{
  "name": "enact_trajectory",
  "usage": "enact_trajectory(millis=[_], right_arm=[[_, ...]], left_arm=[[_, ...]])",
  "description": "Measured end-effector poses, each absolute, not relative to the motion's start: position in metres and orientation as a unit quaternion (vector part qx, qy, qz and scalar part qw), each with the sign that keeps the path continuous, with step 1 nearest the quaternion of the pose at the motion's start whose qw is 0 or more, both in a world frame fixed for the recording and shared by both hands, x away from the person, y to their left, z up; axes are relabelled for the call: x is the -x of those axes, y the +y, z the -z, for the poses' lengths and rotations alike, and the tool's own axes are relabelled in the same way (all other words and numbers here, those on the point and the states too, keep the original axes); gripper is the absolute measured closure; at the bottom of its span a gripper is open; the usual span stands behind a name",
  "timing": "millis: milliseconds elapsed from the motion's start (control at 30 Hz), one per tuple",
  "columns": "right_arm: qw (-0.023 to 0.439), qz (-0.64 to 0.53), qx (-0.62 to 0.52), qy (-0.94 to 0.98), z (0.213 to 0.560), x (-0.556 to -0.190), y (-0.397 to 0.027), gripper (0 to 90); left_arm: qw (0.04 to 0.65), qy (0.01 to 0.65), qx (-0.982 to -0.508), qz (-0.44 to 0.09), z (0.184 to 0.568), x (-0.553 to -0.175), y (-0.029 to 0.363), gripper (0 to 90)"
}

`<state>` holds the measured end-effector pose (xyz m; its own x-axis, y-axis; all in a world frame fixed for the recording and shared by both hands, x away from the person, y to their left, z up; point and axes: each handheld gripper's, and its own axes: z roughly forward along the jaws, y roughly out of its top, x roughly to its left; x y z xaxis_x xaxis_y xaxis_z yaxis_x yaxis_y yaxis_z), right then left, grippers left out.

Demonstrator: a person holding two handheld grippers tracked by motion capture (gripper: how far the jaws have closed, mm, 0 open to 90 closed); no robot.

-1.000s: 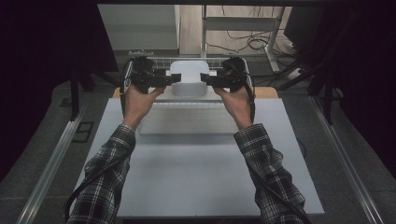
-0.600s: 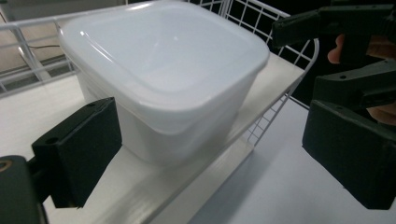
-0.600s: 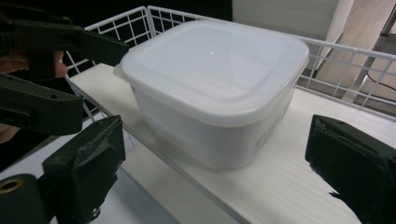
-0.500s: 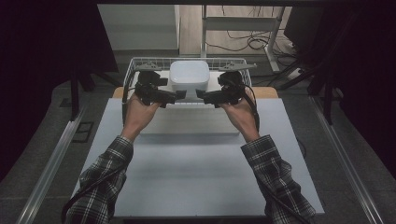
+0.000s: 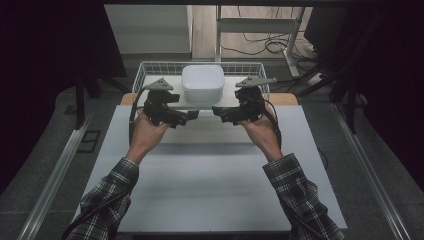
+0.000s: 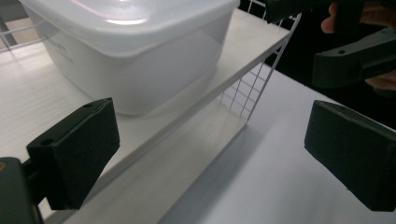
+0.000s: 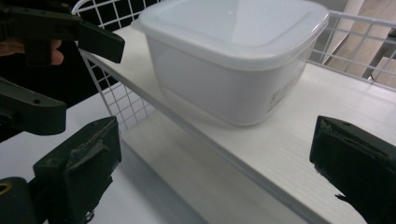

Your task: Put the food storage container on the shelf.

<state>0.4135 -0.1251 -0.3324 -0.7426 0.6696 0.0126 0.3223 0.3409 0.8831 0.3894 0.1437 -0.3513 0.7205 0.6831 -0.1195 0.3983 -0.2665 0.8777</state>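
You hold the left tool (image 5: 192,116) and the right tool (image 5: 217,111) low over the white surface (image 5: 215,180), their tips pointed toward each other with a small gap between them; both sit just in front of the white container (image 5: 202,83). Each tool is released; its jaws have just been opening, and nothing lies between them. The container stands upright with its lid on, resting on a white board (image 5: 165,82) inside the wire basket (image 5: 150,67) at the far edge of the surface; neither tool touches it.

In the left gripper view, your left tool's (image 6: 210,154) two black pads stand wide apart; the container (image 6: 135,60) sits up and to the left beyond them, on the board (image 6: 243,42); the basket's wire grid (image 6: 254,91) drops from the board's edge to the surface (image 6: 261,186), and the other tool (image 6: 355,58) shows at the upper right.

In the right gripper view, your right tool's (image 7: 215,163) pads are likewise spread; the container (image 7: 229,60) sits ahead on the board (image 7: 289,144), with the wire grid (image 7: 116,98) to its left and the other tool (image 7: 60,32) at the upper left.
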Motion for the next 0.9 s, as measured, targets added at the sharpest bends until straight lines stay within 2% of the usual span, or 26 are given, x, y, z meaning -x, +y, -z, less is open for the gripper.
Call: enact_trajectory(millis=[900], right_arm=[[0.176,-0.474,-0.28,0.816,0.364,-0.374,-0.14,1.6]], left_arm=[[0.497,0.332,-0.79,-0.137,0.388,-0.348,0.148,2.7]])
